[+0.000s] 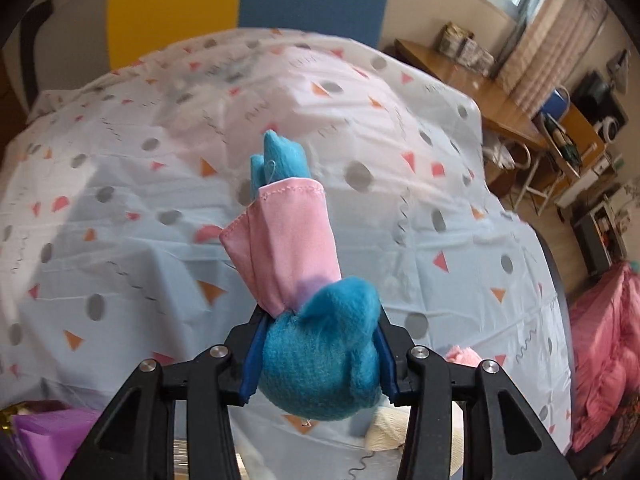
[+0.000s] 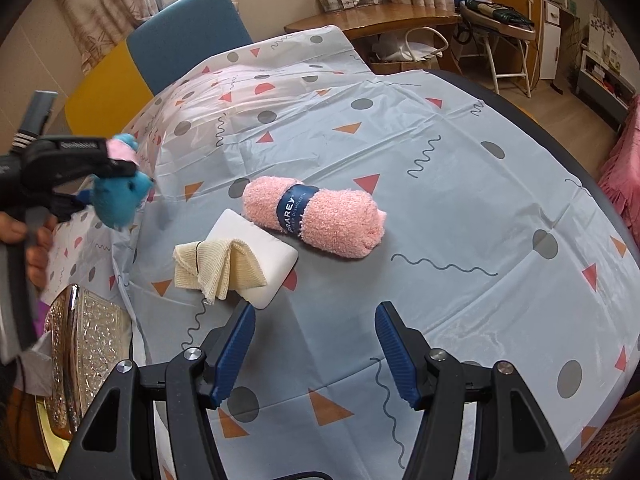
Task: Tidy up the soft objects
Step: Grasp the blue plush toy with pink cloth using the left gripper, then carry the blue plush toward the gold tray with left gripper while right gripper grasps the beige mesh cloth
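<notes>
A tablecloth (image 2: 460,208), pale blue-grey and printed with grey dots, orange and red triangles and dark squiggles, covers a table and shows fold creases across its whole spread. The left gripper (image 1: 318,354) has its jaws clamped on a blue plush toy (image 1: 320,364) wearing a pink cloth piece, held up above the cloth; in the right wrist view the same toy (image 2: 120,198) hangs at the table's left edge. The right gripper (image 2: 316,354) hovers low over the cloth with its jaws wide and nothing between them. Just ahead of it lie a white sponge (image 2: 276,254) with a folded cream cloth (image 2: 218,266) resting partly on it, and beside them a rolled pink towel (image 2: 316,216) with a dark blue band. At the near left edge sits a patterned silver tray (image 2: 88,344). Behind the table stand a blue chair (image 2: 188,28) and a yellow chair (image 2: 108,80). Farther back are a wooden desk (image 2: 384,20) with small boxes on it, curtains (image 1: 560,32) by a window, and a folding chair (image 2: 496,32). Pink fabric (image 1: 604,360) is bunched at the right.
</notes>
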Demonstrator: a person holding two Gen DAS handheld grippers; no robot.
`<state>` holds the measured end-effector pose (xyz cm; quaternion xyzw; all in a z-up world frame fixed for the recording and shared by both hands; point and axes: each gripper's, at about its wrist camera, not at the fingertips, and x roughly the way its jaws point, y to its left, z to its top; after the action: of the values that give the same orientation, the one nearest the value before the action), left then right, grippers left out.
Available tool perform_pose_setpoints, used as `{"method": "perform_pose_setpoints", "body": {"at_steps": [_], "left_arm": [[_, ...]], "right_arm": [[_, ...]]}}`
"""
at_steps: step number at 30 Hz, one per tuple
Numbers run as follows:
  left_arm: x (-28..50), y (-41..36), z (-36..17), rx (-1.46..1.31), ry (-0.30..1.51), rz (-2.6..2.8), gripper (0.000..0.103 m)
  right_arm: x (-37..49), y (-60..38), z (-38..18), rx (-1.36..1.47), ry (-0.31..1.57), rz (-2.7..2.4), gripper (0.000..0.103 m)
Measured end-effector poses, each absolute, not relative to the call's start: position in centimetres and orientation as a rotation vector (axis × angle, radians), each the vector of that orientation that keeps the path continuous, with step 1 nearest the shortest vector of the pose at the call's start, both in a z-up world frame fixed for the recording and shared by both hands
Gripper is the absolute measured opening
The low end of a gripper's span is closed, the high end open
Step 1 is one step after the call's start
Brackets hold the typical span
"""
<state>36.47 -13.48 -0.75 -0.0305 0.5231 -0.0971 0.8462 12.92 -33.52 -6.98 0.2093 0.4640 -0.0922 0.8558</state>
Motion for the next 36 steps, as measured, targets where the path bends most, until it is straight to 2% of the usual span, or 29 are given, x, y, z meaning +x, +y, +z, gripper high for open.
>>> {"method": "perform_pose_setpoints", "body": {"at_steps": [10,20,28,36], "left_arm": [[36.2,-0.7,5.3,-0.148,1.009,0.010,0.047],[29.4,11.8,9.9,-0.184,0.919,0.090,0.047],[21.2,18.6,8.3,-0.233,0.896,0.071,0.047],[13.7,21.5,3.9,-0.276,0.921,0.024,0.047]], "right_arm": [[13.1,-32.4,-7.0,0.376,0.981,-0.172,0.063],[13.3,-30.1,-6.8,0.272,0.979,-0.111,0.063],[13.6,-27.1,-6.4,0.118,0.971,-0.002,0.063],[16.2,-24.0,-4.7,-0.307,0.952,0.145,0.063]]}}
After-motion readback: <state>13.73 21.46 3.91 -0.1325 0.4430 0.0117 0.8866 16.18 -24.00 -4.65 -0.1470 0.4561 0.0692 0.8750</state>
